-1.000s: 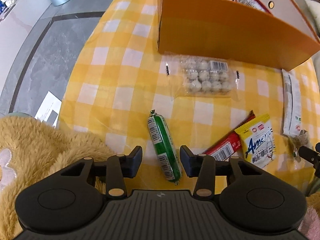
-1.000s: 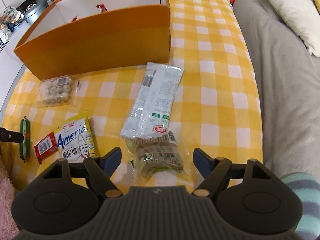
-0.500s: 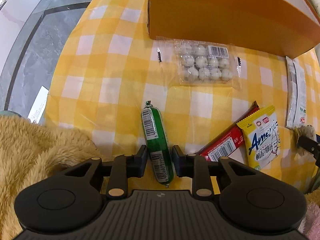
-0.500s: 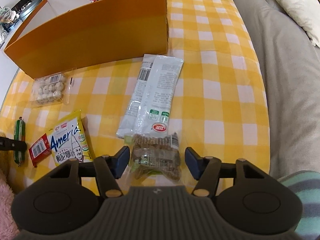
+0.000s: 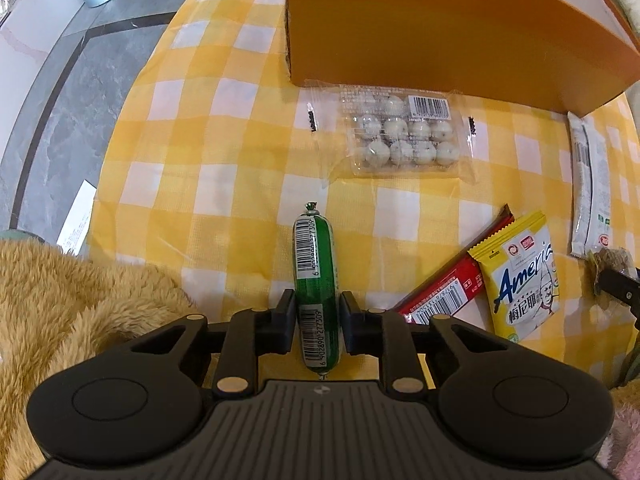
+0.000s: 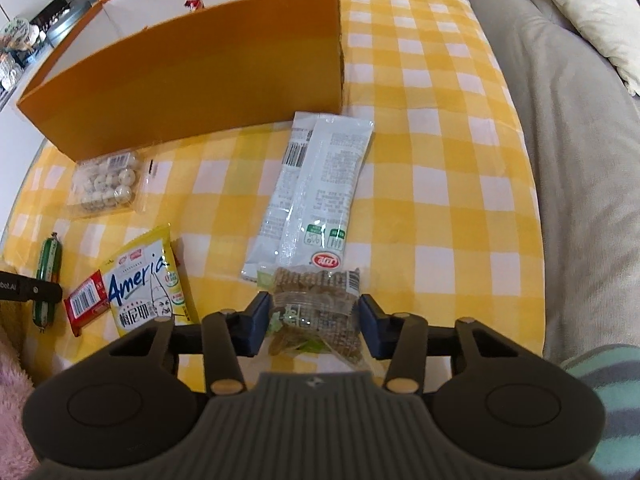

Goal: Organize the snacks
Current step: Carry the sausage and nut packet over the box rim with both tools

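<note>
My left gripper is shut on the near end of a green sausage stick that lies on the yellow checked tablecloth. My right gripper is shut on a clear packet of brown biscuits at the table's near edge. An orange cardboard box stands at the back with a few red snack packets inside. The sausage and the left gripper's finger also show in the right wrist view.
On the cloth lie a clear pack of white balls, a yellow snack bag, a red bar and a long white packet. A furry tan blanket is at the near left, a grey sofa at the right.
Both grippers moved forward and closed. The left closed on the green sausage stick, the right closed on the biscuit packet.
</note>
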A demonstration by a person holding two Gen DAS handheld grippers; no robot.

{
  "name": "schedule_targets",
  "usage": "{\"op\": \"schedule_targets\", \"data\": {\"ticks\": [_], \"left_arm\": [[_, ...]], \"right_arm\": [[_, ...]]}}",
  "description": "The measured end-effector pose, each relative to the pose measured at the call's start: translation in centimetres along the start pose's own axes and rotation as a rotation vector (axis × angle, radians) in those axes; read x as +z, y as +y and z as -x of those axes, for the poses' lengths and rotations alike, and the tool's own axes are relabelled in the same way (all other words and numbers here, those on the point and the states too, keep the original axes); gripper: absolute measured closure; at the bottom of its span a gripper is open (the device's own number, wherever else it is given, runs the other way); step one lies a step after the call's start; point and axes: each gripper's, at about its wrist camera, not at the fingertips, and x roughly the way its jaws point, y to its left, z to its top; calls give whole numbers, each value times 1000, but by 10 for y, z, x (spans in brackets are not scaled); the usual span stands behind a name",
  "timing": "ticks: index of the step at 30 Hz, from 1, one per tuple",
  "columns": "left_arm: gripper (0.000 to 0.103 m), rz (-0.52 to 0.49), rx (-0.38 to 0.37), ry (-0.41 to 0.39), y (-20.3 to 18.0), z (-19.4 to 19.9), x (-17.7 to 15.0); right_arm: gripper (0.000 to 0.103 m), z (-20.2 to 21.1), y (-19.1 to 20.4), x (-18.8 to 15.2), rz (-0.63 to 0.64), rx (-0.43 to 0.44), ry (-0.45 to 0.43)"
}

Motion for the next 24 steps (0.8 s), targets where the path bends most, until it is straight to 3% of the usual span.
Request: {"op": "schedule_targets", "data": {"ticks": [10,24], "left_arm": [[78,-2,-43,-72,11,33,-5],[78,-47,-144,-264,2,107,-2]], "right_arm": [[58,24,4,-2,-5,-4,-41],[58,86,15,8,-25,57,-162]]}}
